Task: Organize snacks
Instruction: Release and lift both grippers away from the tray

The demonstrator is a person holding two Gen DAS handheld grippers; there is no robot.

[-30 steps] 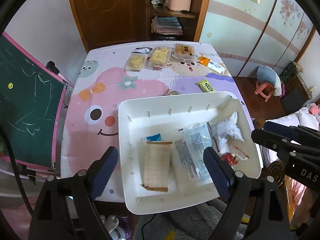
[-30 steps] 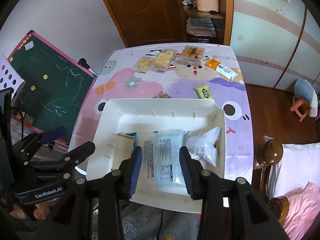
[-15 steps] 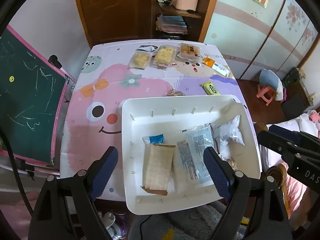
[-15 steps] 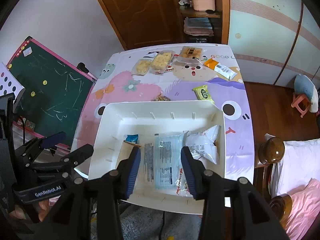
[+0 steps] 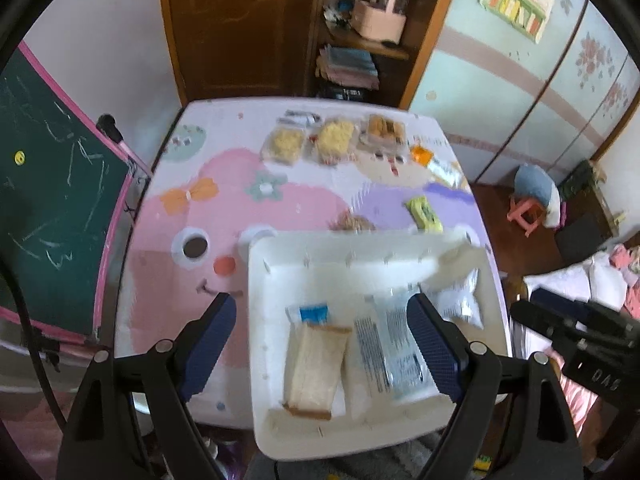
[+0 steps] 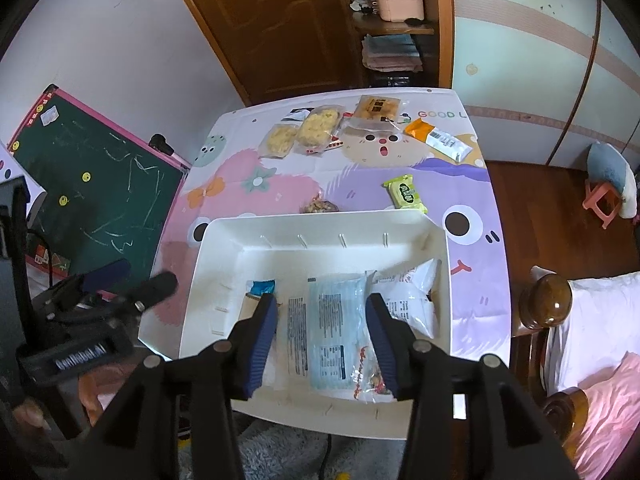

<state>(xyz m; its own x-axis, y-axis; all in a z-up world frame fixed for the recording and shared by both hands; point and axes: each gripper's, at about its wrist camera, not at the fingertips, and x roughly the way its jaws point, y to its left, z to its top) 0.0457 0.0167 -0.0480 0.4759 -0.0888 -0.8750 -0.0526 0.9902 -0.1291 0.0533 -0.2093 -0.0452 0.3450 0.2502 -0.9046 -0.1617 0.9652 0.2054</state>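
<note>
Both grippers, left [image 5: 322, 342] and right [image 6: 322, 344], hover over the bin [image 6: 320, 226], jaws apart, empty. Snacks [image 6: 316, 130] remain across the worktop [image 6: 352, 176]. Reach beyond the bin; grip one packet mid-body.

Plastic, film and printed cloth

The white tray [image 6: 224, 248] looks smooth, matt plastic; the packets in it, such as the pale blue packet [image 6: 336, 320], are glossy crinkled film. A printed cloth [image 6: 472, 208] with fold creases covers the counter. Each claw's pads [image 6: 264, 332] are ribbed blue rubber on matt black plastic. The door [image 6: 260, 20] is varnished wood.
</note>
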